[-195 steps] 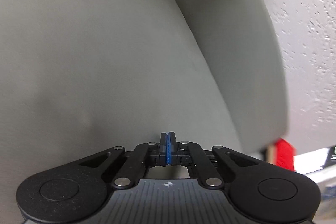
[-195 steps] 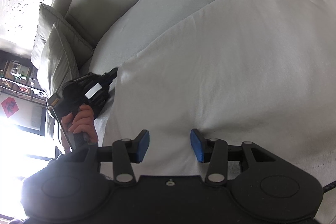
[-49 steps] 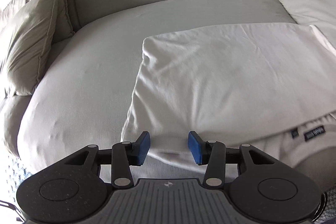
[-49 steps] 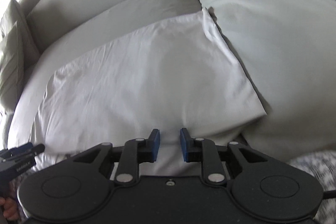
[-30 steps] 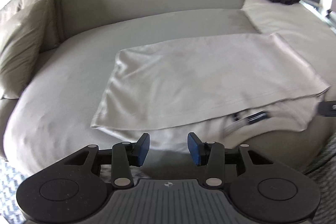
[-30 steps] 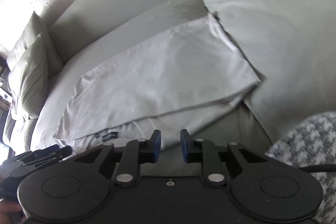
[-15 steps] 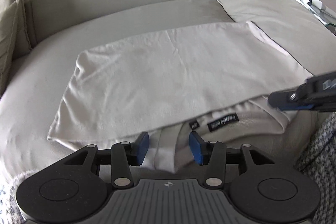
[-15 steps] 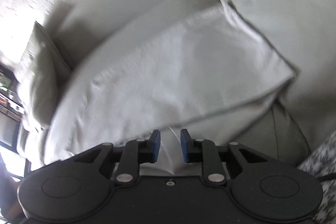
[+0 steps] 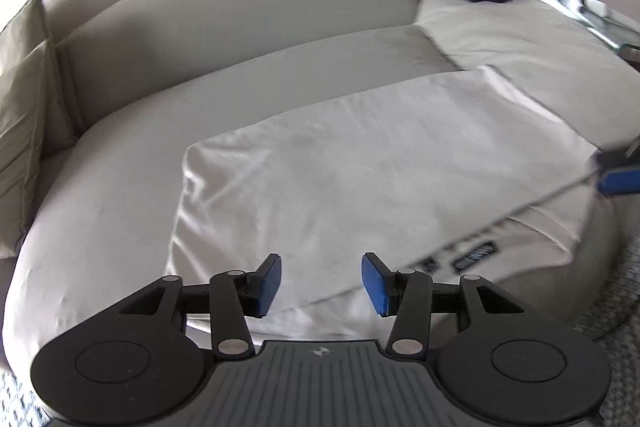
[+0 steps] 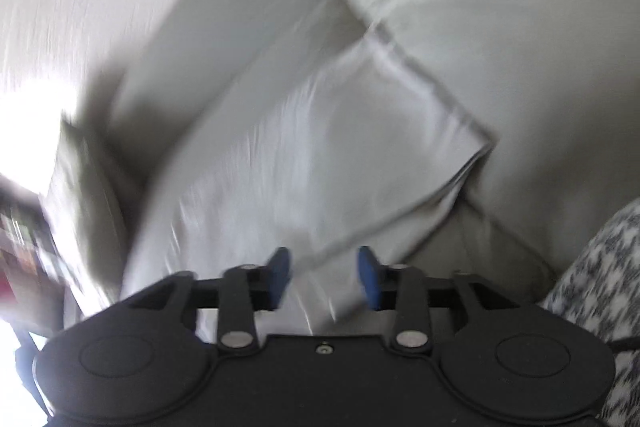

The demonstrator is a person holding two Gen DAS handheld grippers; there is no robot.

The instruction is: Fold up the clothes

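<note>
Left wrist view shows the left gripper (image 9: 321, 285) with its jaws apart and holding nothing, just above the near edge of the white garment (image 9: 360, 179). The risk I see is that closing here catches only the top layer, so the folded half slides off the lower one. The garment lies flat on the grey sofa (image 9: 248, 11), already doubled over, with a dark label (image 9: 474, 254) showing near its front edge. To the right, the right gripper (image 10: 324, 277) is also released and empty; its picture is blurred, so probably it is moving.
</note>
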